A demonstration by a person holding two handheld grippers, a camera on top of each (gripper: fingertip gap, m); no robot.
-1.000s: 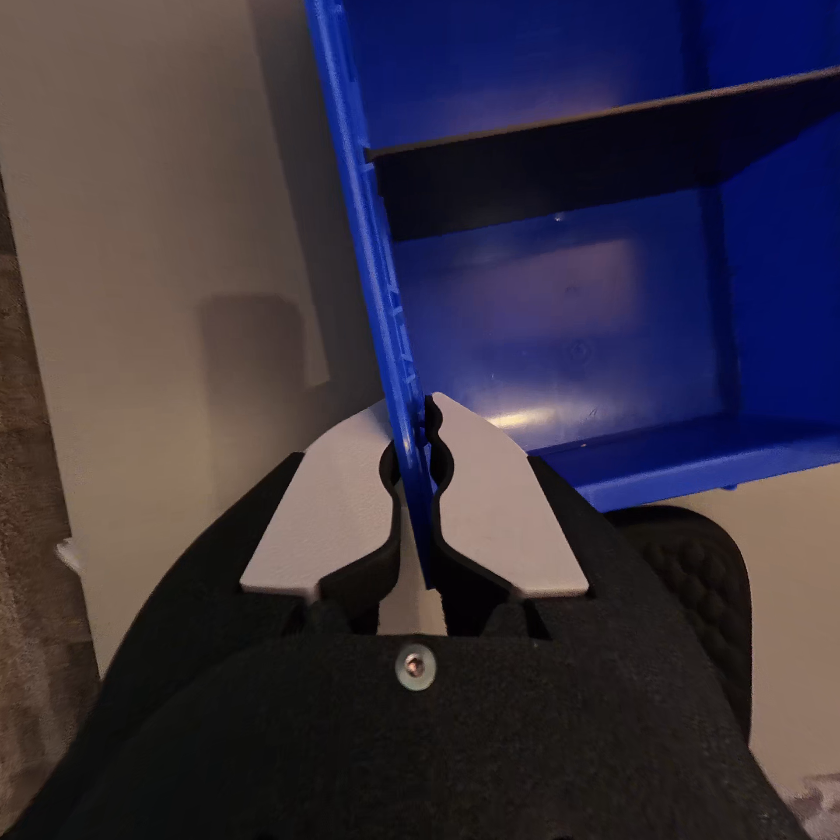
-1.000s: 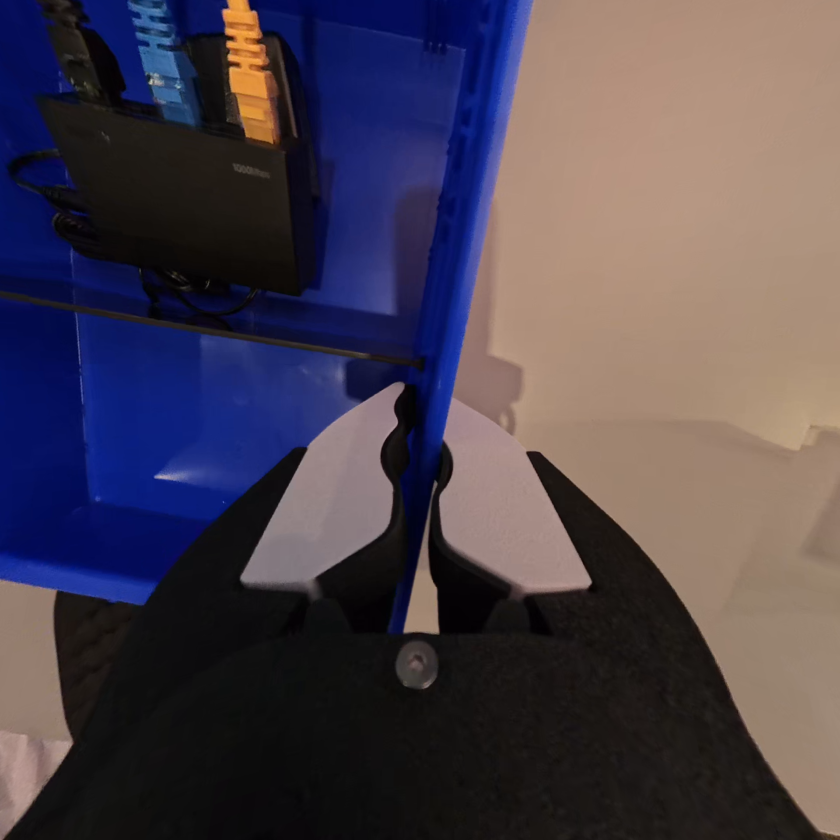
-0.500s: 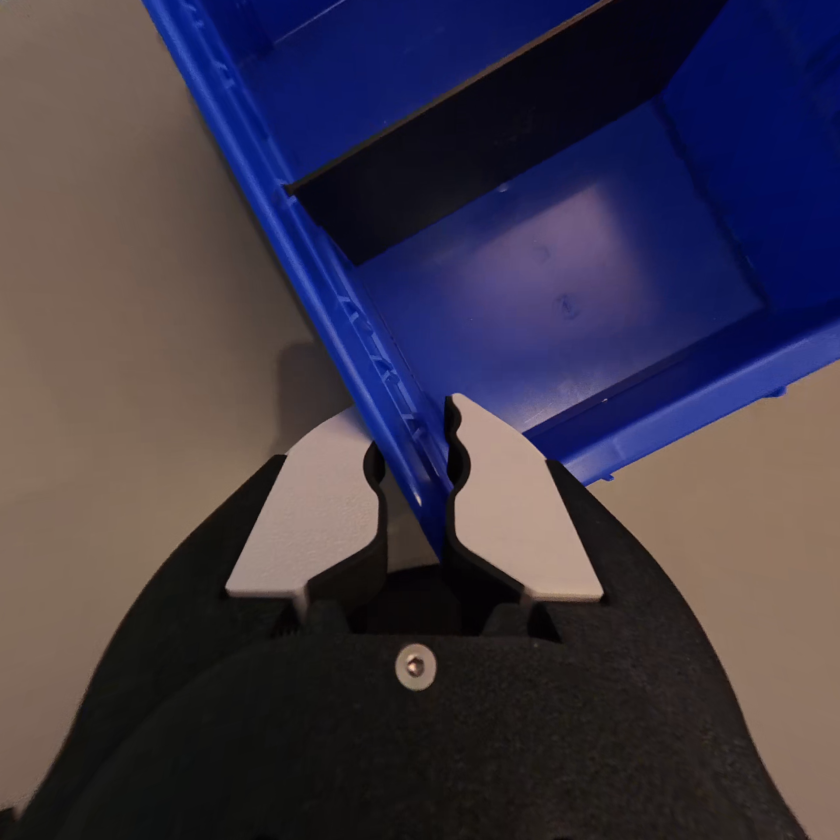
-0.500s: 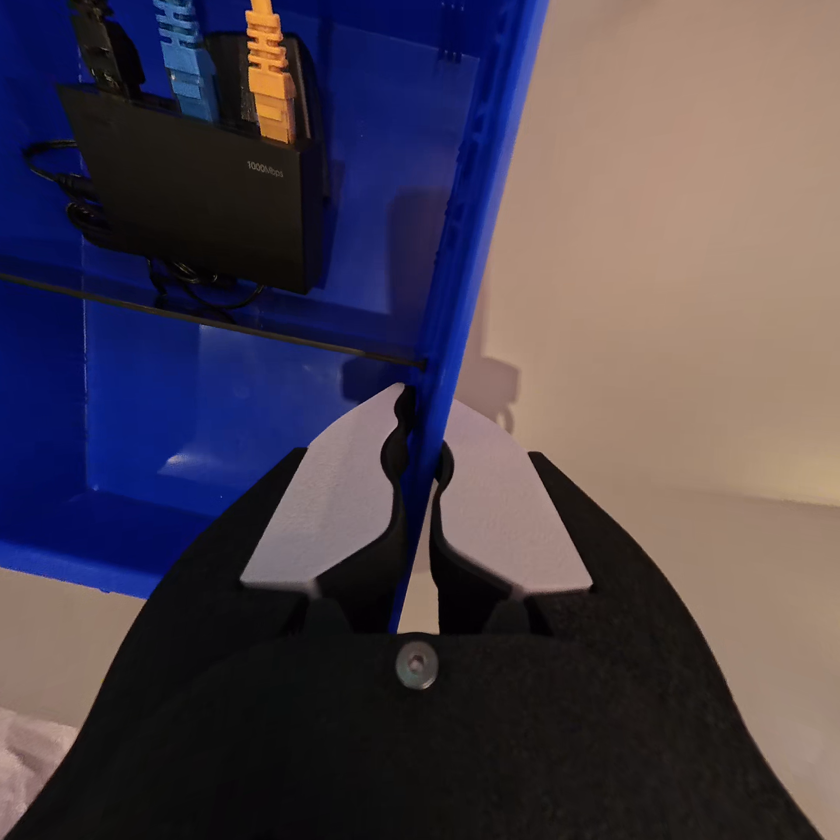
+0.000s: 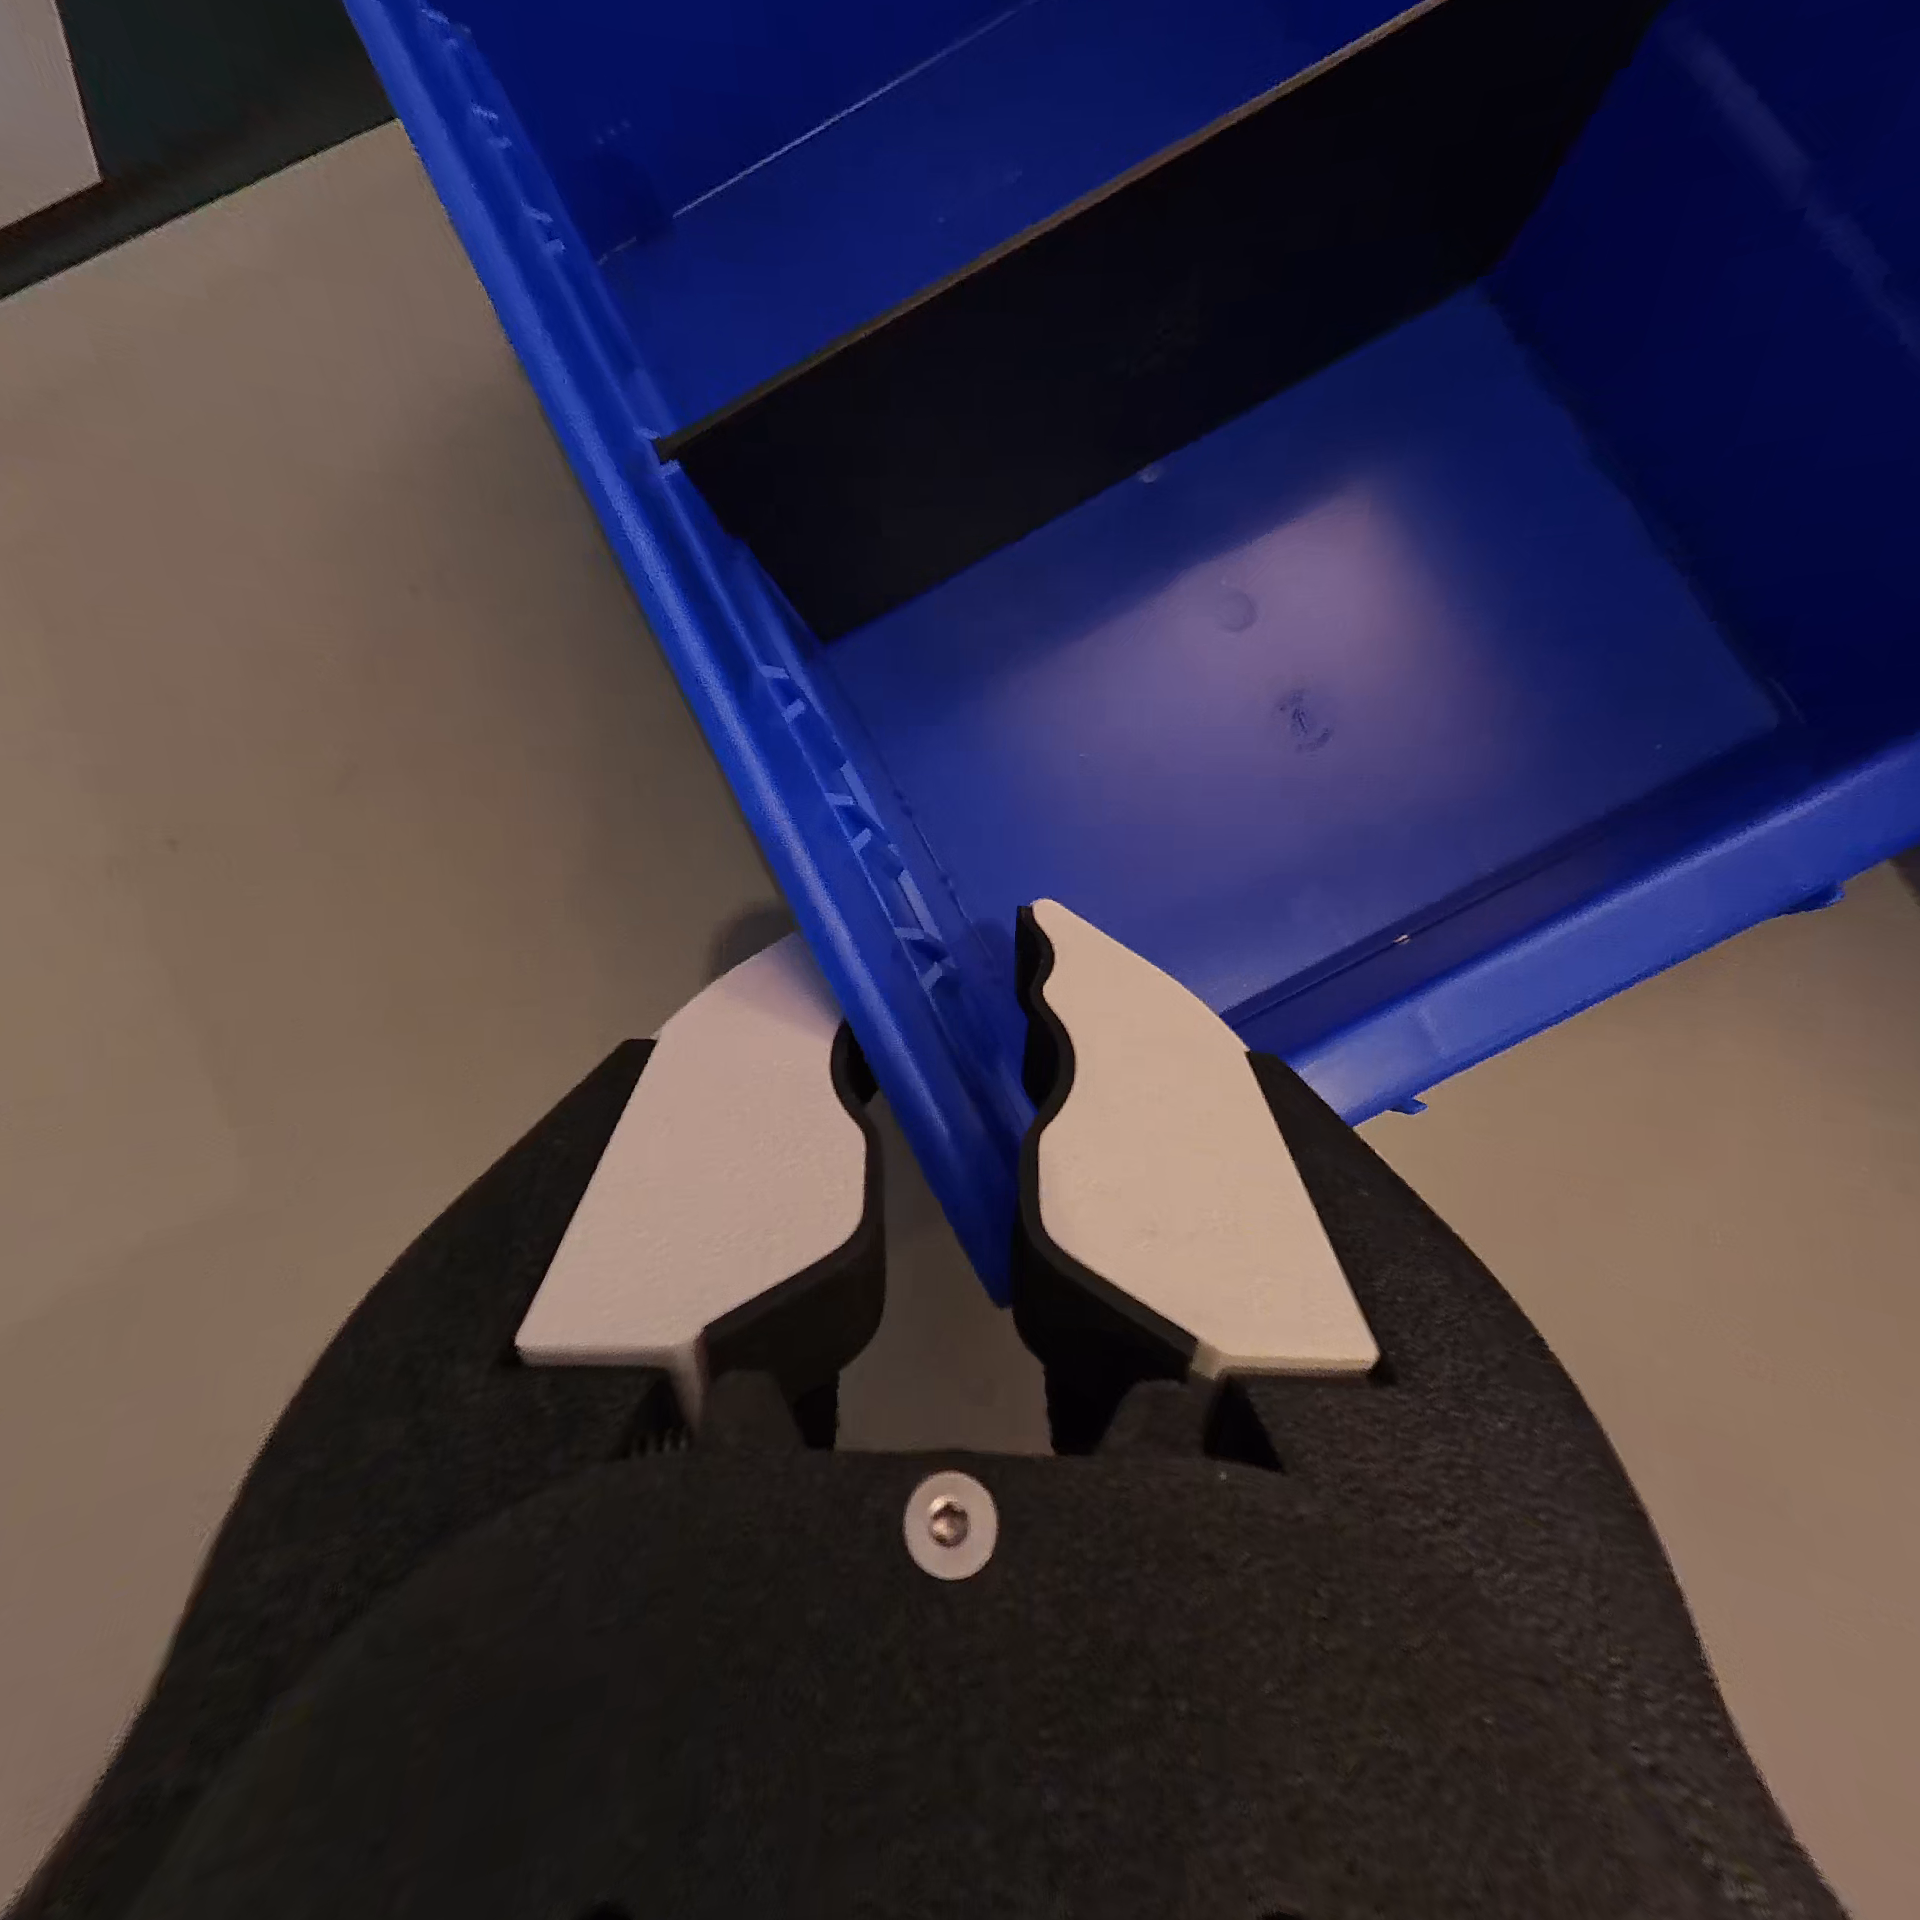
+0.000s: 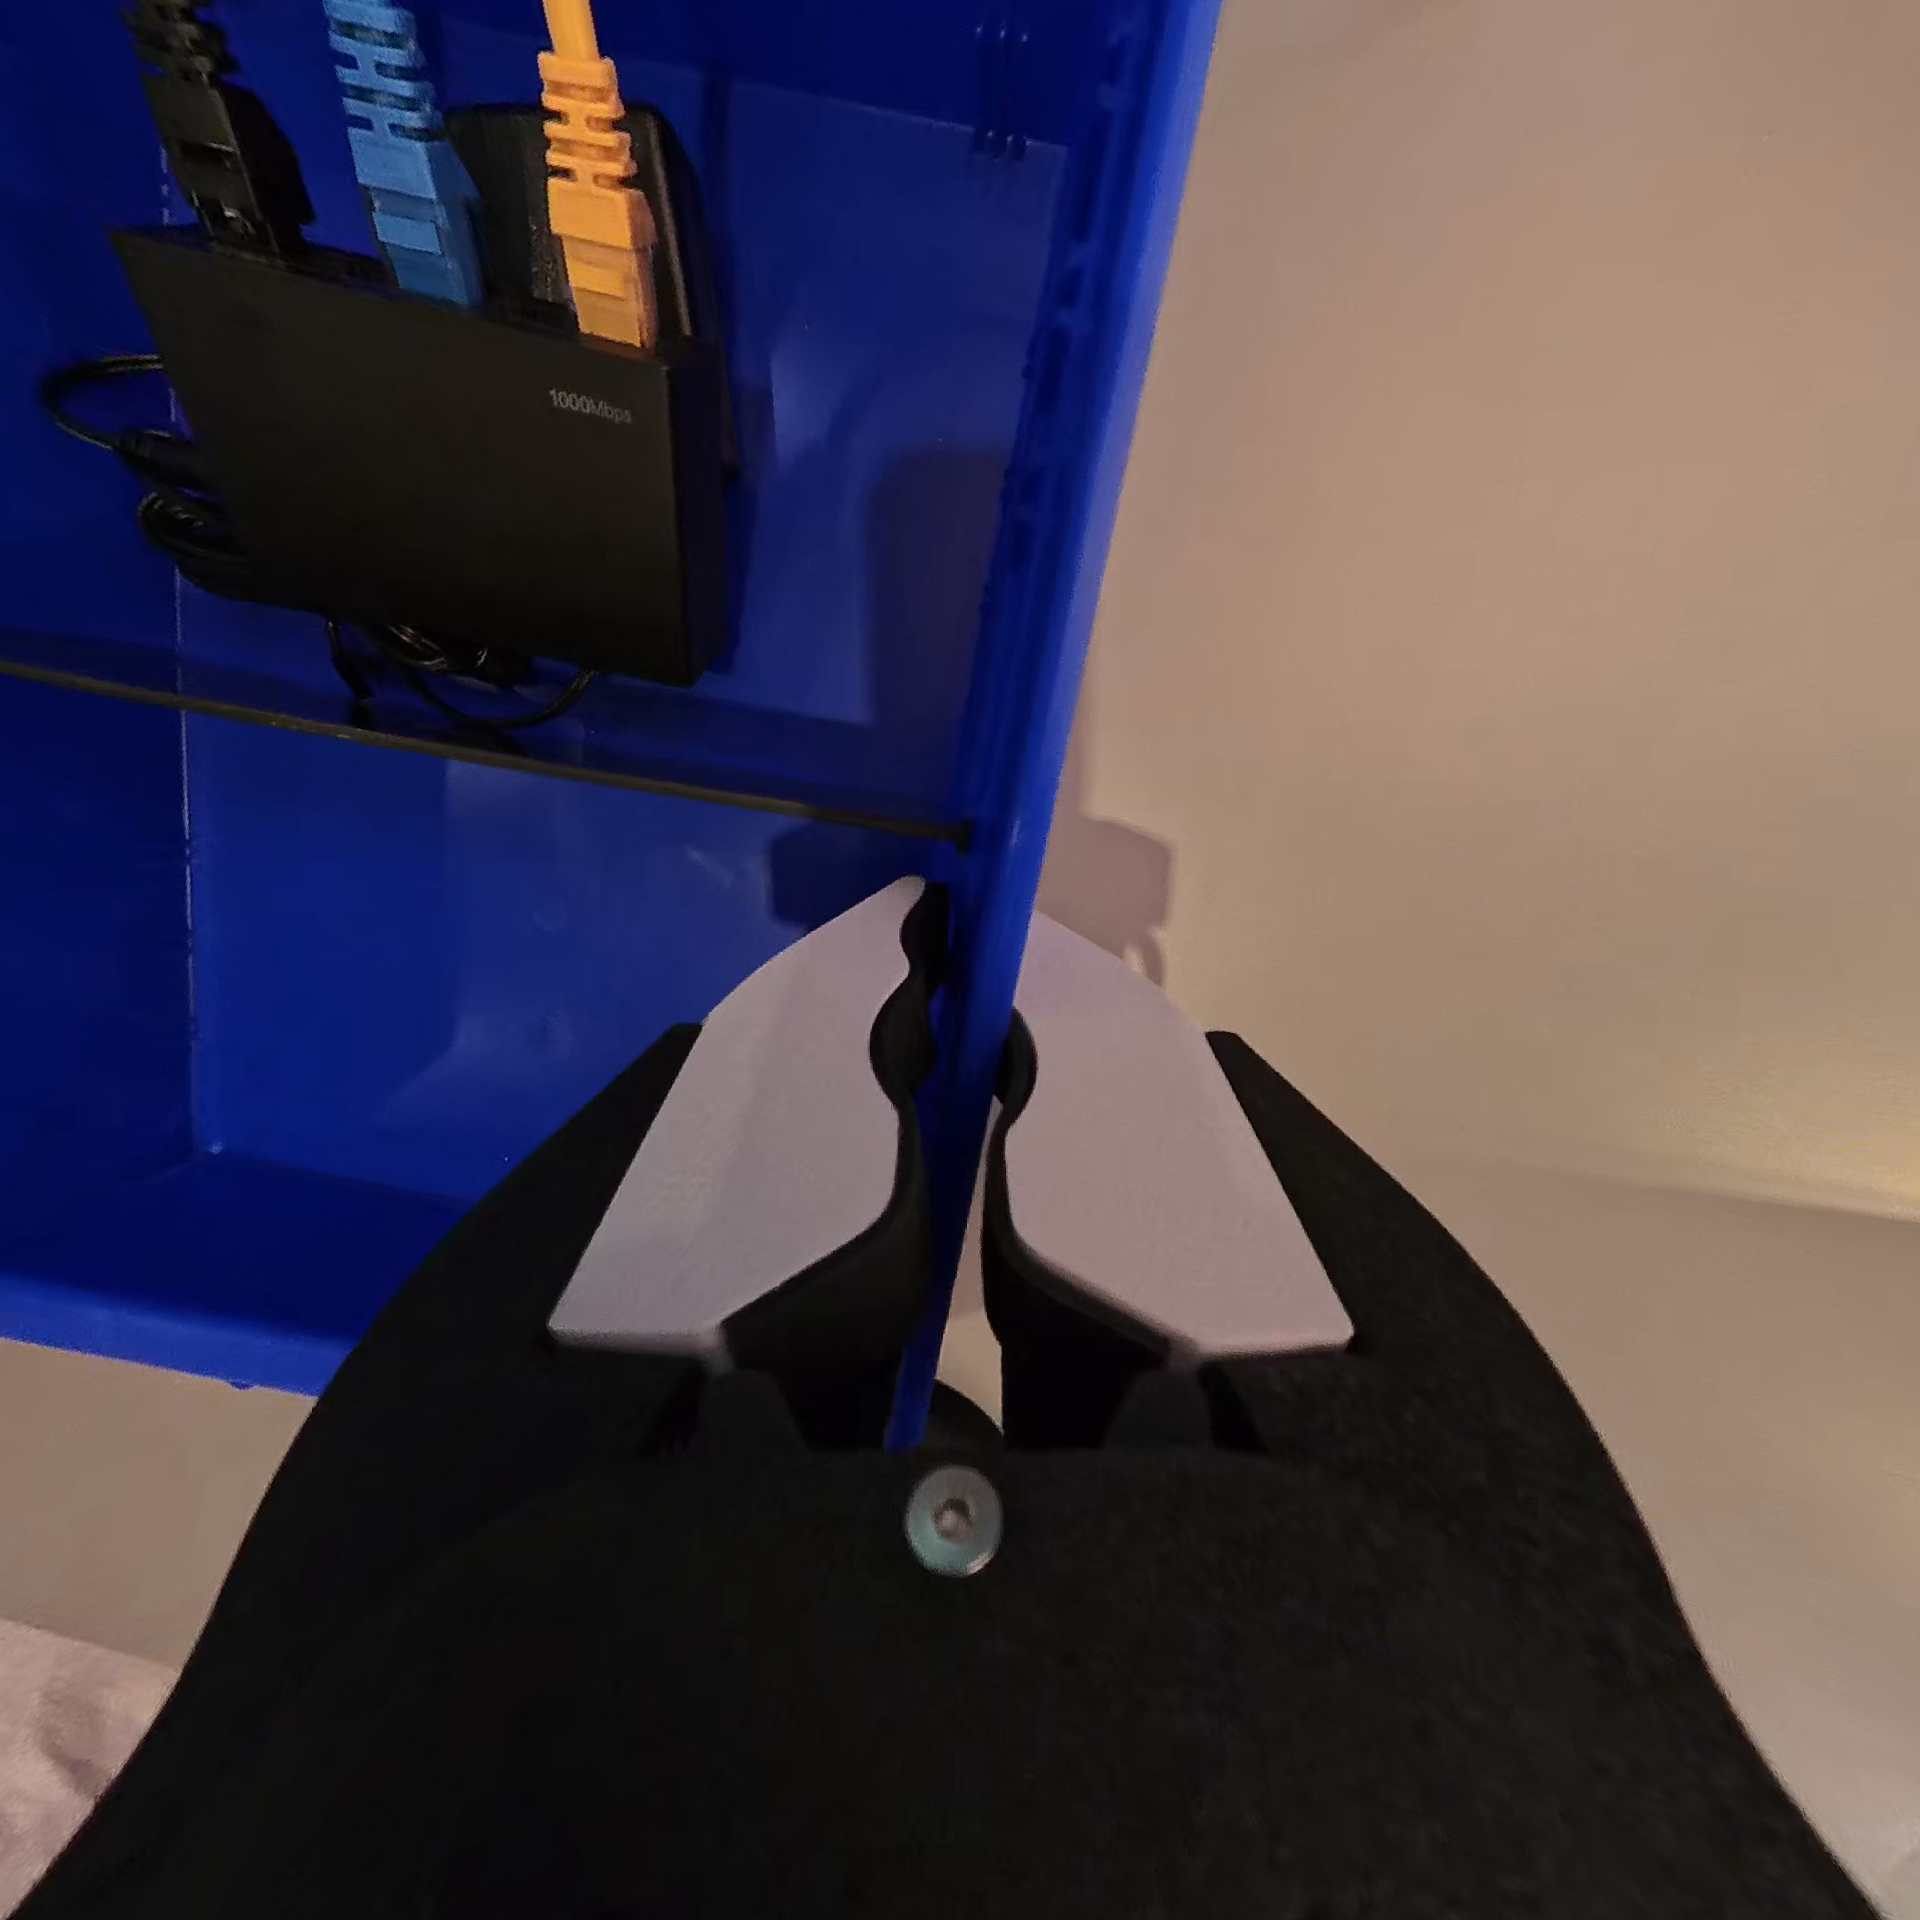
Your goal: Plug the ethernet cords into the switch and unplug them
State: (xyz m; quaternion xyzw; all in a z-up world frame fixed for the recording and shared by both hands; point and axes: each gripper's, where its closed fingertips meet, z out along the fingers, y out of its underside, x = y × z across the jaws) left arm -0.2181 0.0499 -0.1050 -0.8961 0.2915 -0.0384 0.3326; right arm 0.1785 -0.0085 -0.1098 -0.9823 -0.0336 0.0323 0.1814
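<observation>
Right wrist view: the blue bin's (image 6: pixel 997 623) wall is clamped between the right gripper's (image 6: pixel 971 997) pads.
The switch (image 6: pixel 436 499) is seen at 10 o'clock inside the bin, with black (image 6: pixel 213 156), blue (image 6: pixel 400 177) and orange (image 6: pixel 592 208) cords plugged in. The left gripper (image 5: pixel 935 1049) is held open, the bin's opposite wall (image 5: pixel 852 883) standing loosely between its fingers.
</observation>
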